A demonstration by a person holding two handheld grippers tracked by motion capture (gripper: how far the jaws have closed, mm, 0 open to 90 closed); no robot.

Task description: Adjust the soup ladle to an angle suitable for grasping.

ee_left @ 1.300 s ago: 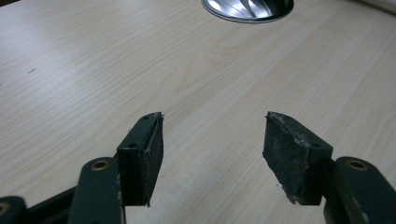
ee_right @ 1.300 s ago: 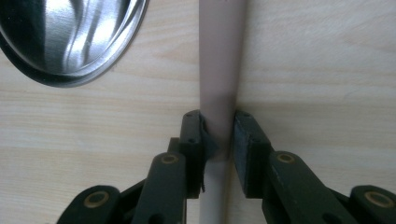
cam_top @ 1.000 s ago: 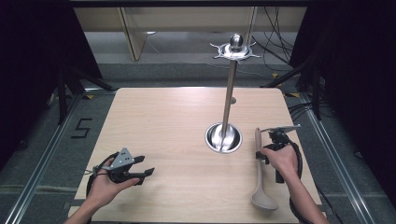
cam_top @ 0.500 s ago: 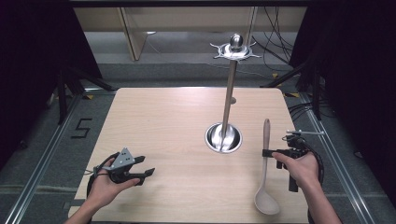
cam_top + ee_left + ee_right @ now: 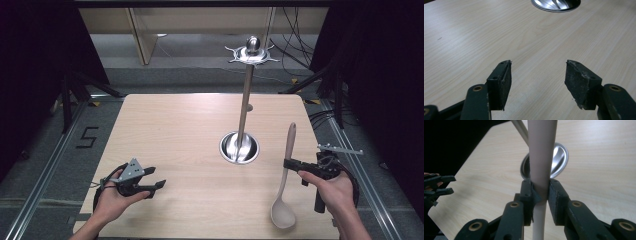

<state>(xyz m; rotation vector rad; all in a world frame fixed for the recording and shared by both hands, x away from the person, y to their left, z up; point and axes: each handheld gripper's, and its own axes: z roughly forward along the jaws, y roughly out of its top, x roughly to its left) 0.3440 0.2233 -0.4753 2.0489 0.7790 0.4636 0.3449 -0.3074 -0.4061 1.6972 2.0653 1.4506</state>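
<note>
A beige ladle (image 5: 286, 175) hangs above the right side of the table, handle tip up and away, bowl down near the front edge. My right gripper (image 5: 289, 163) is shut on its handle; in the right gripper view the pads (image 5: 555, 195) squeeze the ladle's handle (image 5: 541, 157). A steel stand (image 5: 245, 110) with a round base (image 5: 240, 148) and a hooked top (image 5: 251, 54) rises at centre right. My left gripper (image 5: 156, 178) rests open at the front left, held in a hand, with bare wood between its fingers (image 5: 501, 82).
The wooden table (image 5: 180, 130) spreads wide to the left of the stand. The stand's base (image 5: 560, 160) sits just behind the ladle in the right gripper view. Black drapes, cables and tripod legs ring the table, and shelving stands at the back.
My right gripper has lifted the ladle off the table and carried it right and toward the front; the handle now stands steeper. The left gripper has not moved.
</note>
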